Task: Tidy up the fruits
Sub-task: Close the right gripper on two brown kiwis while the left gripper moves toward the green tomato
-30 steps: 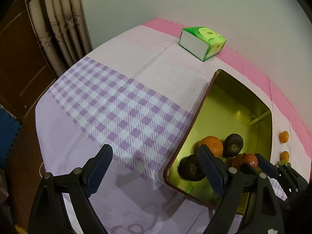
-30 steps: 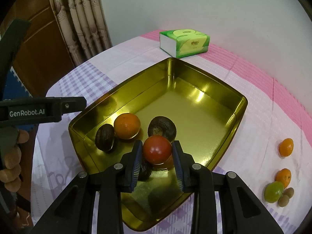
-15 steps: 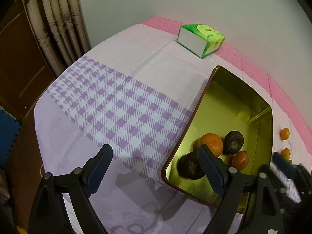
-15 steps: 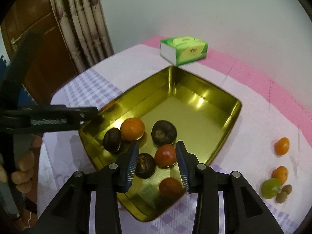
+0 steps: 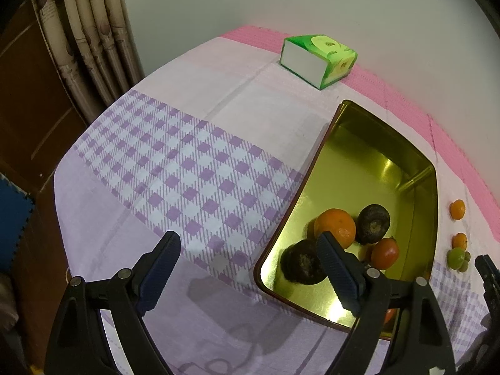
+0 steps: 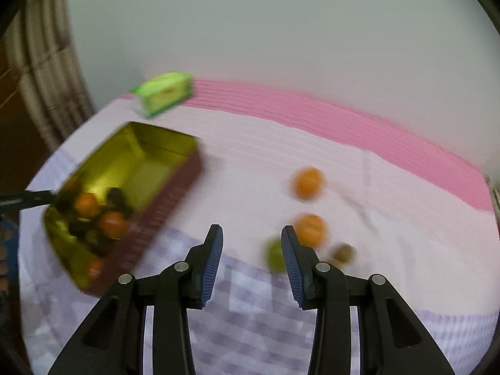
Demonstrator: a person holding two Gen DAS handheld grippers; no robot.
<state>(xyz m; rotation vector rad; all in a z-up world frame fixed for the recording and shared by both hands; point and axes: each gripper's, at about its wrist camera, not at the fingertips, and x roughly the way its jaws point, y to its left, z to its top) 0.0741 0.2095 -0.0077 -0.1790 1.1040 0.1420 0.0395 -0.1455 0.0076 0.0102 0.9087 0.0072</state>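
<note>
Since the earlier frames the right gripper [image 6: 251,261] has let go of the red tomato [image 5: 385,253], which now lies in the gold tin [image 5: 315,168], and has swung away from the tin toward the loose fruit on the tablecloth [image 6: 256,162]; its jaws have just been opening and stand apart with nothing between them; the right wrist view is smeared by motion. From that view the tin sits at about nine o'clock; two small oranges [image 6: 307,182] lie at about one o'clock, one behind the other; a green fruit [image 6: 275,254] shows just left of the right finger, and a small brown fruit [image 6: 343,252] just right of it. The left gripper [image 5: 247,268] hangs wide apart and empty over the checked cloth, its right finger overlapping the tin's near corner; inside the tin lie an orange [image 5: 334,226] and two dark fruits [image 5: 373,223] beside the tomato. A green tissue box [image 5: 318,59] stands at twelve o'clock near the wall.
</note>
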